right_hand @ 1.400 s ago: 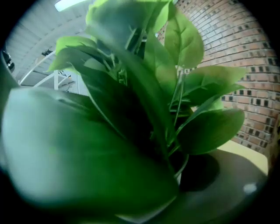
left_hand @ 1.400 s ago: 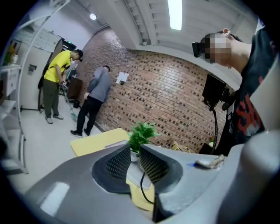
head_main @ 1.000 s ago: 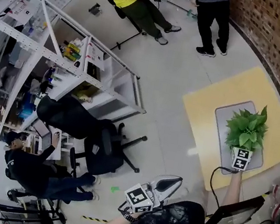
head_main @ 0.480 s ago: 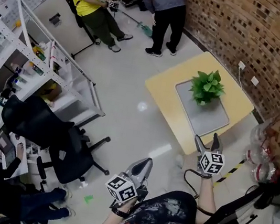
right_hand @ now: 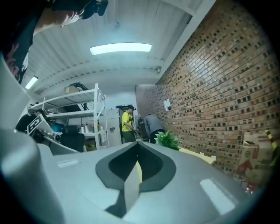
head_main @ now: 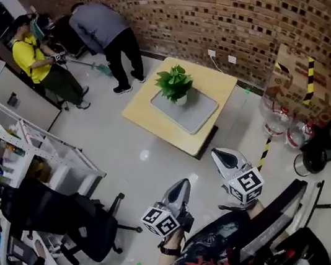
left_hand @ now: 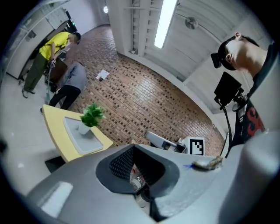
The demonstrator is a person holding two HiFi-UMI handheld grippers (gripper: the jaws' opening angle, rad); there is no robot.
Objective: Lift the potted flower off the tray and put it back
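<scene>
The potted flower (head_main: 174,84), green leaves in a small white pot, stands upright on the grey tray (head_main: 192,115) on the yellow table (head_main: 155,119) by the brick wall. Both grippers hang well short of the table, over the floor near my body. My left gripper (head_main: 178,189) is shut and empty. My right gripper (head_main: 217,154) is closing to shut with nothing between its jaws. The left gripper view shows the flower (left_hand: 92,115) on its tray (left_hand: 82,138) far off, and the right gripper (left_hand: 162,141). In the right gripper view the flower (right_hand: 166,139) sits beyond the shut jaws.
Two people stand at the table's far left, one in yellow (head_main: 38,58), one in grey (head_main: 104,29). A cardboard box with hazard tape (head_main: 299,79) and clear bottles (head_main: 279,121) sit right of the table. White shelving (head_main: 30,150) and a black chair (head_main: 62,221) are at left.
The right gripper was at the pot on the tray, then opened and drew back. Now it is raised, away from the table and shut. The left gripper also rose; the view swung.
</scene>
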